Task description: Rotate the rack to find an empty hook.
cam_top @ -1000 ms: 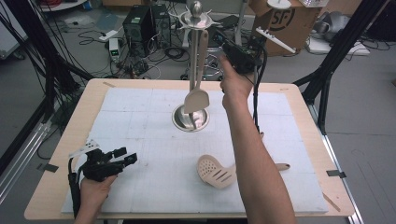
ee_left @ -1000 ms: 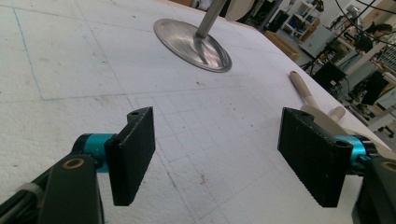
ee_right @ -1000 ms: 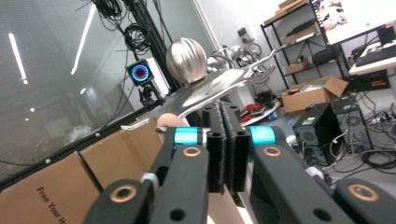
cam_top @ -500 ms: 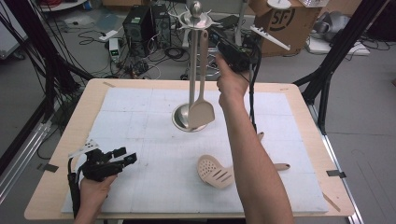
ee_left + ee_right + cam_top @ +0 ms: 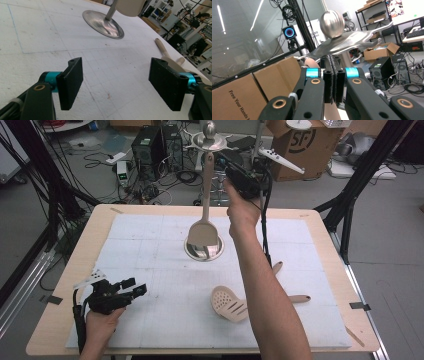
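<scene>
rack: steel utensil stand with a round mirror base [image 5: 204, 249] near the far middle of the table [image 5: 65, 285], thin post up to a star-shaped hook plate with ball knob [image 5: 332, 23]
hung item: beige solid spatula [image 5: 202, 232] hanging from a hook by its handle end, blade just above the base
right gripper [image 5: 245, 180]: up at hook height just beside the spatula handle top; its fingers [image 5: 328, 80] pressed flat together, nothing visibly pinched; beige handle tip sits just behind them
left gripper [image 5: 117, 292]: resting near the front left corner, fingers [image 5: 71, 82] wide apart, holding nothing
next item: beige slotted spatula [image 5: 229, 303] lying flat near the front middle, handle running toward the right edge; another beige handle [image 5: 276, 267] pokes out past the forearm
handling (judgement): looks light, stiff, smooth plastic or silicone, could slip or pivot in a pinch; take it on the handle close to the hanging hole so the hole stays free for the hook
risk: bumping the hung spatula makes it swing
</scene>
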Demonstrator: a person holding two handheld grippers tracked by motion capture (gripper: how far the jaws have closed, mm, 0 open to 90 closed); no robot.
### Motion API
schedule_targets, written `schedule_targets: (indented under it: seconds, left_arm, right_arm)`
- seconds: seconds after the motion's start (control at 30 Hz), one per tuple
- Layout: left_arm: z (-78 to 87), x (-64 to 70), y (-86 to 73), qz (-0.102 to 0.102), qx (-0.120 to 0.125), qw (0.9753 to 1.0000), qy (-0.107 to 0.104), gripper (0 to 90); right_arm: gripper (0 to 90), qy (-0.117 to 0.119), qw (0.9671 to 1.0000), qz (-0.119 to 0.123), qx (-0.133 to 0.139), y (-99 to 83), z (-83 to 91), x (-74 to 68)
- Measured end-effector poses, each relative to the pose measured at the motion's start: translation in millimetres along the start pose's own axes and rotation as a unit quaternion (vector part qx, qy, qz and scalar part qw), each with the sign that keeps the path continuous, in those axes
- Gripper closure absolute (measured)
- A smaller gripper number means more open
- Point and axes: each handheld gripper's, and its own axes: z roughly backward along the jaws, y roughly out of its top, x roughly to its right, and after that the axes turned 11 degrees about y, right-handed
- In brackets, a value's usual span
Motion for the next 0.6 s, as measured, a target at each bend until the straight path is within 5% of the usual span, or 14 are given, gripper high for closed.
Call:
schedule_targets:
  seconds: [0.6]
  left_arm:
    - [0.9, -0.7, 0.1, -0.001, 0.001, 1.0, 0.0, 28.2]
  right_arm:
    - [89.9, 0.032, 0.9995, 0.001, -0.002, -8.7, -17.6, -23.3]
